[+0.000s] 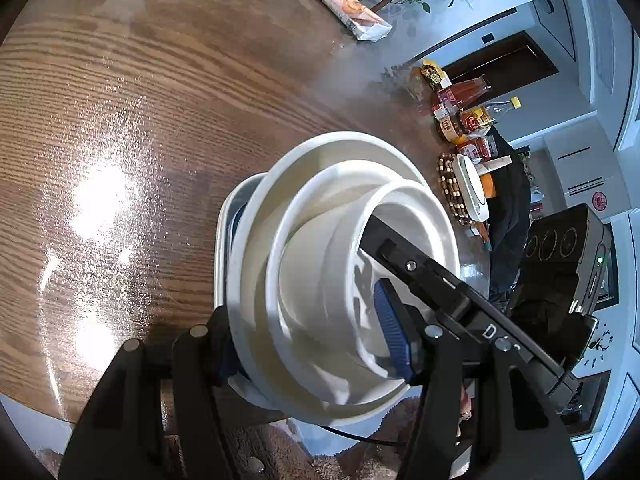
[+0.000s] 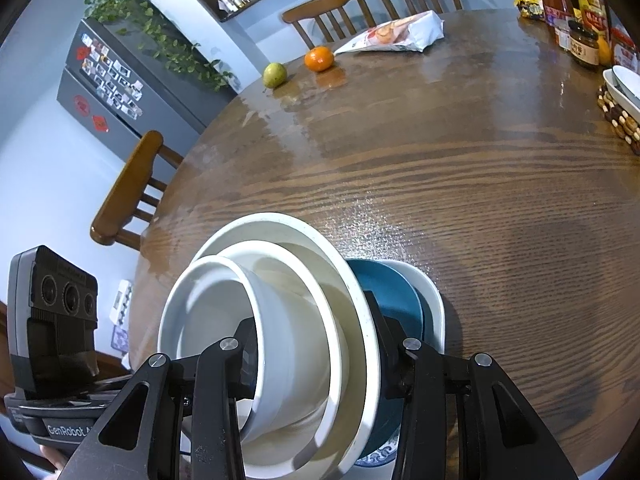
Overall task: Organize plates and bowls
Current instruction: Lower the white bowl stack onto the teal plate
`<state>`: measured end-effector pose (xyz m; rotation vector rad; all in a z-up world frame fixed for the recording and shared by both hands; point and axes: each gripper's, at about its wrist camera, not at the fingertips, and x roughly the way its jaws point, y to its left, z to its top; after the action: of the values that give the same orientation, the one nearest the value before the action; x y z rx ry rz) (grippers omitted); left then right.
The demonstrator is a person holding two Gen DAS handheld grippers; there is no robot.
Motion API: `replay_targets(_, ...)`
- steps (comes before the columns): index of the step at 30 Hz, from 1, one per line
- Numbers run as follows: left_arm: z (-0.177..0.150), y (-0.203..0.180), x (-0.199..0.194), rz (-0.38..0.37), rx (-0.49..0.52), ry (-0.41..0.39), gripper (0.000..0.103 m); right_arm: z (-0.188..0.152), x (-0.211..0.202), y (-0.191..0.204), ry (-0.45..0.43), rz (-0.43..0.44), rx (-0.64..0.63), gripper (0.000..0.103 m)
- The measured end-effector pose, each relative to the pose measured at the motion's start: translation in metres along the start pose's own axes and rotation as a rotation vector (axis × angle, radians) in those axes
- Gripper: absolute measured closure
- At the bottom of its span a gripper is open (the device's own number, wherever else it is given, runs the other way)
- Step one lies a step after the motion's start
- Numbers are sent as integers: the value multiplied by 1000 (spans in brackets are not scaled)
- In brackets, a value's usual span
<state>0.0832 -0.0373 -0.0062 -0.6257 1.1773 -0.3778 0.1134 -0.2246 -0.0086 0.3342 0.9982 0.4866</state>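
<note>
While you hold both grippers tilted down over the near edge of the round wooden table point(image 2: 460, 168), each one bites the same nested stack of dishes from its own side. Your left gripper point(image 1: 316, 360) has one finger outside the stack at the left and its blue-padded finger point(image 1: 394, 332) inside the innermost bowl, so its jaws are clamped across the stacked walls. Your right gripper point(image 2: 316, 340) is closed on the stack too: its left finger reaches inside the small bowl and its right finger presses behind the wide white rim, against the teal dish.

Count the stack from the right wrist view: three white bowls nested by size, the small white bowl point(image 2: 224, 312) innermost, the middle white bowl point(image 2: 320, 312) around it, the wide white bowl point(image 2: 304, 232) outermost. Behind them sits one teal bowl point(image 2: 392, 292), then one white rounded-square plate point(image 2: 434, 304). A blue-patterned rim shows at the bottom; you cannot tell what dish it belongs to.

Toward the far edge lie one orange point(image 2: 319, 59), one green fruit point(image 2: 275, 75) and one snack bag point(image 2: 396, 34). Near the right edge stand several bottles and jars point(image 2: 576, 20), and white dishes rest on one beaded trivet point(image 2: 618, 114).
</note>
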Motion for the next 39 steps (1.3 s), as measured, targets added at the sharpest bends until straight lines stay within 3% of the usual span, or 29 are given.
replay_targets(31, 2, 2, 4, 10, 17, -5, 45, 2, 10, -9, 21, -9, 32, 60)
replay_targets(39, 2, -1, 6, 3, 44, -8, 38, 1, 11, -11, 22, -11, 43, 59)
